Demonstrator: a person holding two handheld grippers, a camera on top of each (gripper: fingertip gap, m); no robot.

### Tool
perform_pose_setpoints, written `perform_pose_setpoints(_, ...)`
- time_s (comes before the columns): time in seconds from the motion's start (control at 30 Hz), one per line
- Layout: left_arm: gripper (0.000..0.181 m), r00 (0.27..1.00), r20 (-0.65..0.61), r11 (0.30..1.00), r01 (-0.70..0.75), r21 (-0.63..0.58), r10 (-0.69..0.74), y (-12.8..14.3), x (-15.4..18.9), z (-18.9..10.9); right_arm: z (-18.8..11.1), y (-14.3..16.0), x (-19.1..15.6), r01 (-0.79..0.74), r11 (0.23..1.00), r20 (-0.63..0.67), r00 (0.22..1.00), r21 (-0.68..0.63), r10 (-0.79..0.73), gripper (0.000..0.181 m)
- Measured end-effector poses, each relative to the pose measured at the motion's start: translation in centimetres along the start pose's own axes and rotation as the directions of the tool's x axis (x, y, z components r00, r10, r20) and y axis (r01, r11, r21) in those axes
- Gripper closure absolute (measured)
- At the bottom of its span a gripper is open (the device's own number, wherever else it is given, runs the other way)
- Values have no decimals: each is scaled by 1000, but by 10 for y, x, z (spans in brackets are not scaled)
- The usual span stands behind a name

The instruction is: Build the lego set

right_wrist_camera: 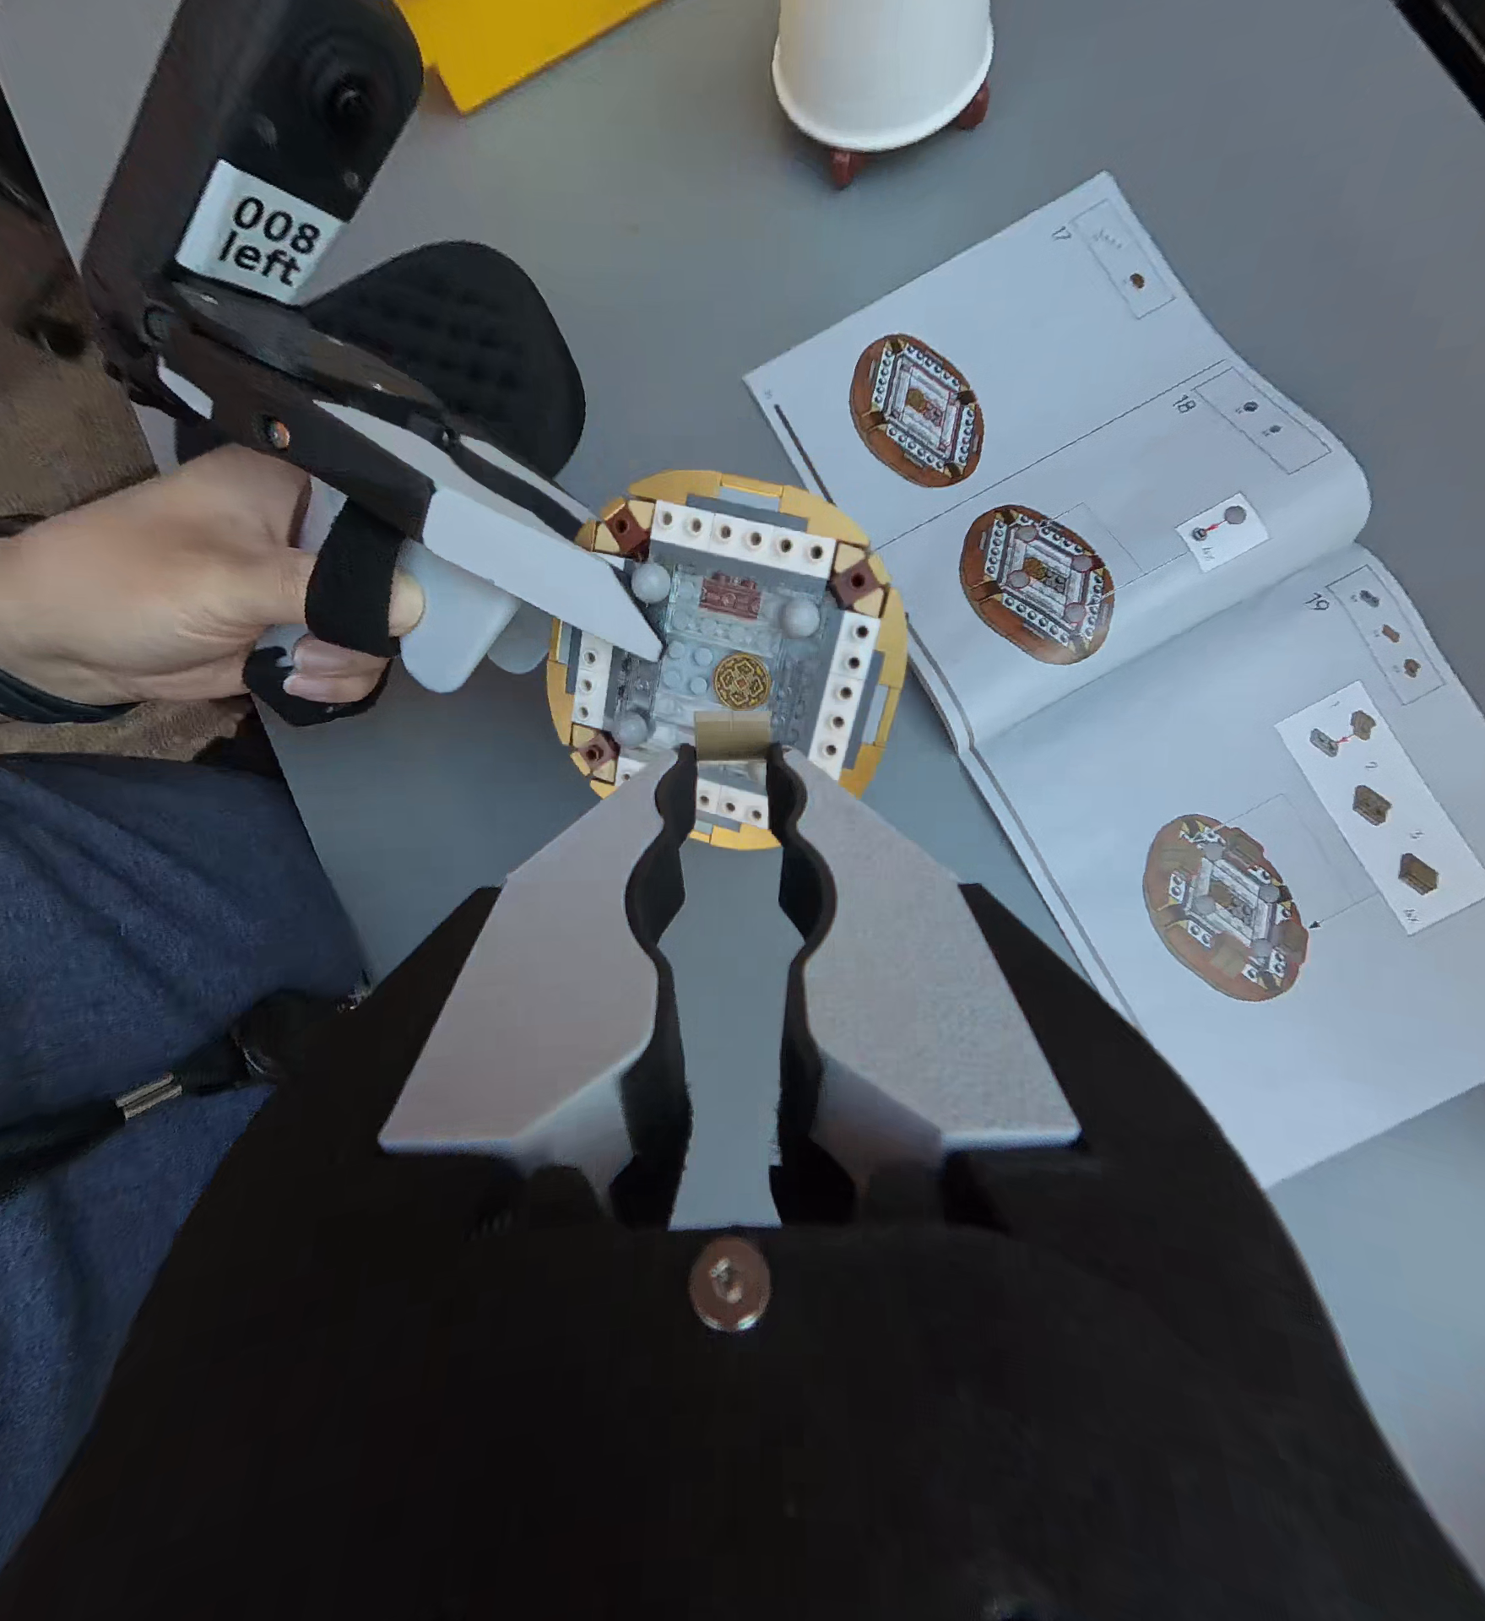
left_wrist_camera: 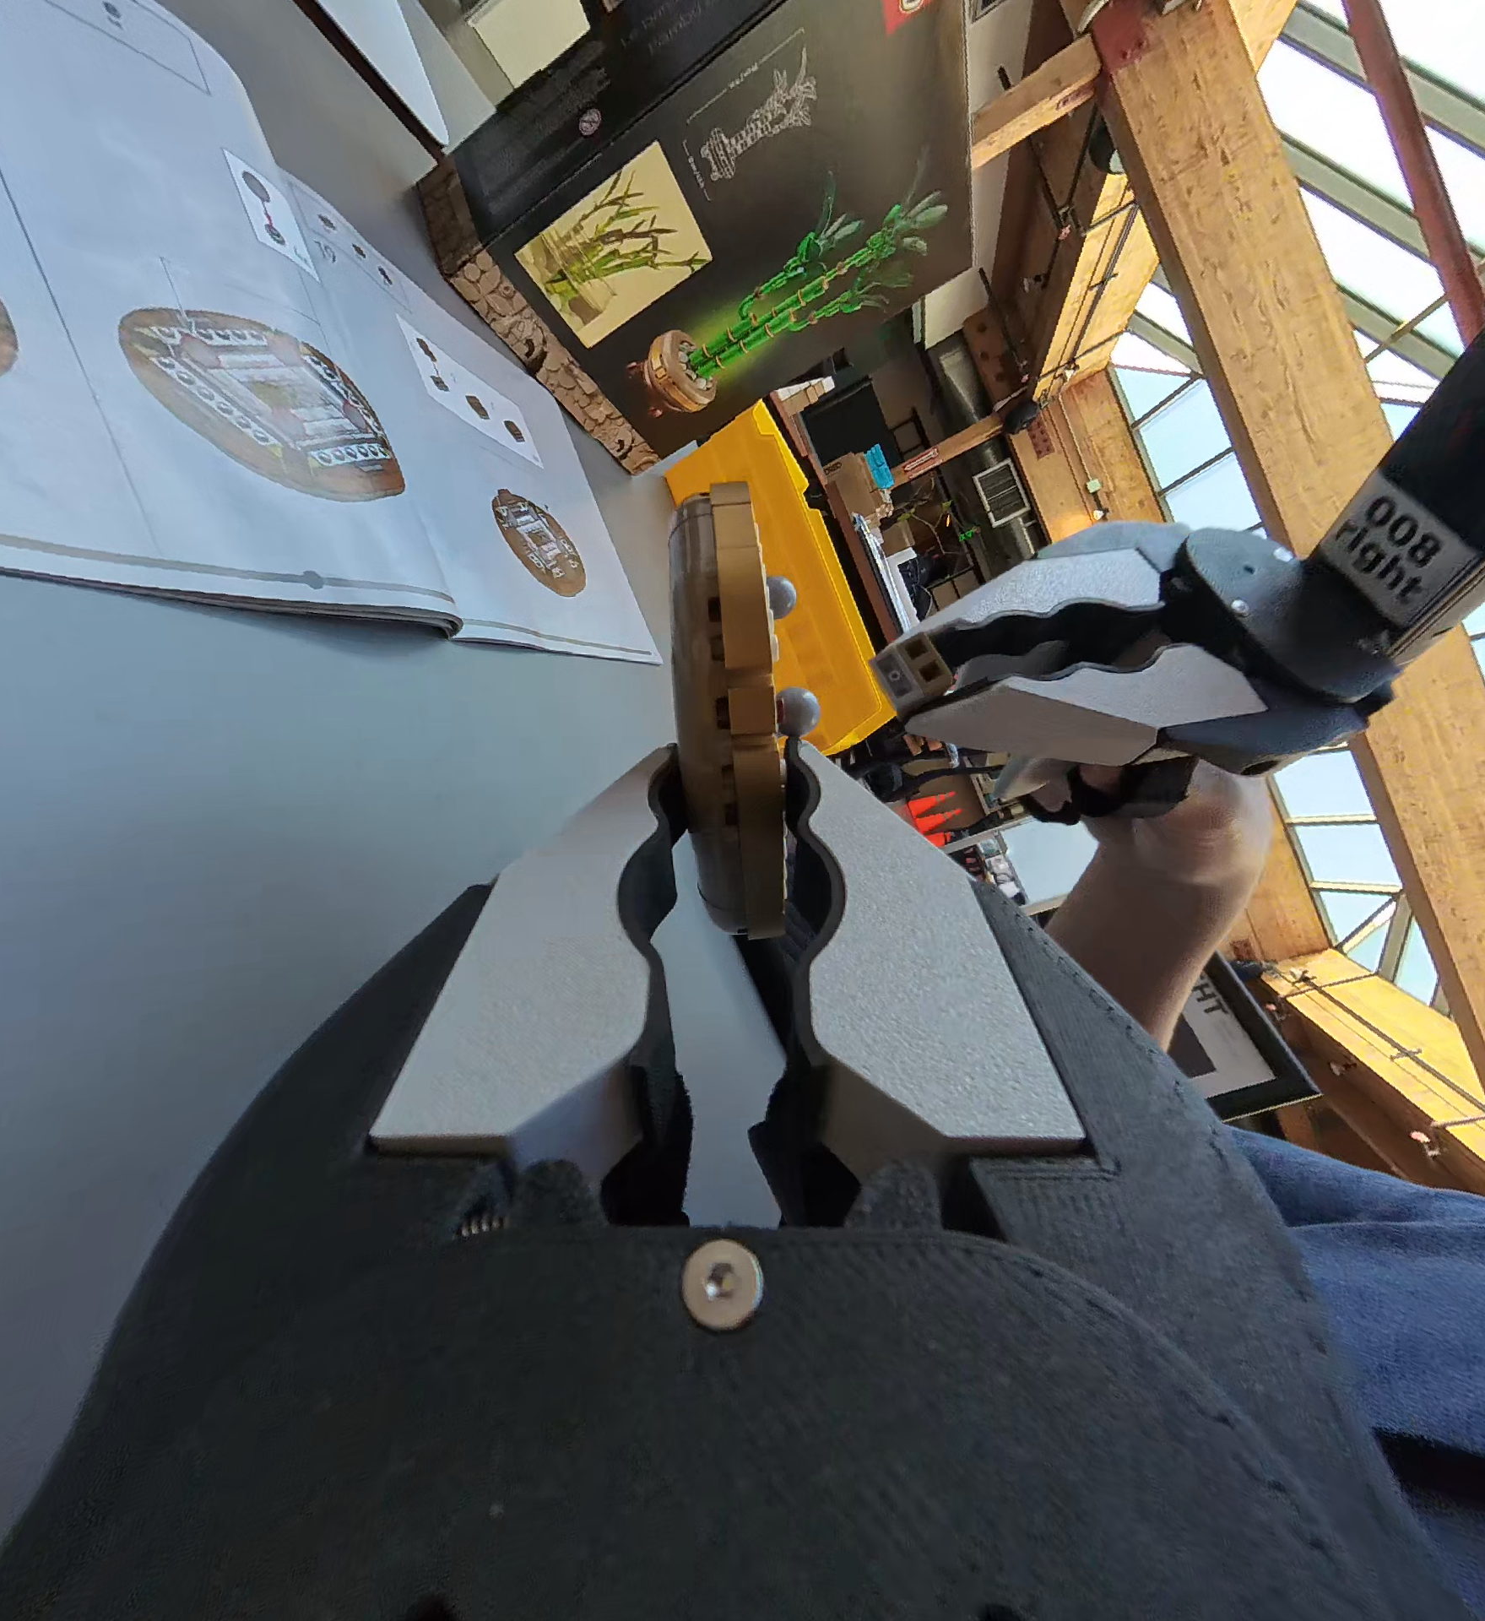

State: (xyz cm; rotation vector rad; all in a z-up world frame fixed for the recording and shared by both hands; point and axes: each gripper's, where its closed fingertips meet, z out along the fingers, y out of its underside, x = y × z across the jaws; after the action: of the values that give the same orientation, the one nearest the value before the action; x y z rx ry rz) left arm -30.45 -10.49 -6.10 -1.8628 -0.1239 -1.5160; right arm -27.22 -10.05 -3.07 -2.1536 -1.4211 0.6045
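Your left gripper (left_wrist_camera: 734, 824) clamps the round tan base (right_wrist_camera: 725, 653) on edge above the table (right_wrist_camera: 677, 263) — studs facing your right gripper (right_wrist_camera: 728, 761), closed on a tan brick (right_wrist_camera: 731, 733) at the base's six o'clock, ready to press home.

A grey table (right_wrist_camera: 1203, 132) filled the foreground. Behind it, heavy wooden beams (left_wrist_camera: 1230, 289) crossed beneath a bright skylight (left_wrist_camera: 1423, 114), and daylight fell over cluttered shelves (left_wrist_camera: 914, 491) farther back.
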Motion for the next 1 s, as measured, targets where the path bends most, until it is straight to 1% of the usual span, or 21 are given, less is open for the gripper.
perform_pose_setpoints(0.1, 162, 999, 8, 999, -42, 4, 42, 1, 5, 4, 11, -8, -3, 27, 992, -14, 1000, -123, -28, 166)
perform_pose_setpoints(0.2, 162, 998, 10, 999, -54, 7, 54, 1, 8, 5, 21, -9, -10, 33, 974, -24, 999, -222, -39, 166)
perform_pose_setpoints(0.33, 162, 999, 15, 999, -36, 17, 36, 1, 7, 4, 28, -15, -6, 37, 967, -110, 992, -254, -67, 166)
perform_pose_setpoints(0.43, 162, 1000, -7, 1000, -12, 26, 12, -1, 9, 2, 31, -21, -7, 47, 970, -134, 988, -239, -81, 166)
perform_pose_setpoints(0.6, 162, 1000, -14, 999, 6, 31, -5, -1, 9, 0, 33, -20, -7, 61, 962, -155, 982, -265, -105, 165)
perform_pose_setpoints(0.7, 162, 1000, -20, 1000, 5, 23, -4, 0, 11, 0, 30, -17, -11, 72, 947, -126, 985, -313, -116, 166)
perform_pose_setpoints(0.8, 162, 1000, -18, 1000, 2, 27, -2, -1, 11, -1, 25, -13, -13, 86, 917, -104, 985, -389, -136, 166)
perform_pose_setpoints(0.9, 162, 1000, -18, 1000, -2, 22, 2, -1, 12, 0, 22, -16, -7, 102, 885, -121, 977, -455, -175, 166)
perform_pose_setpoints(1.0, 162, 1000, -13, 1000, -15, 21, 16, 0, 14, 1, 23, -17, -4, 108, 845, -110, 975, -523, -193, 165)
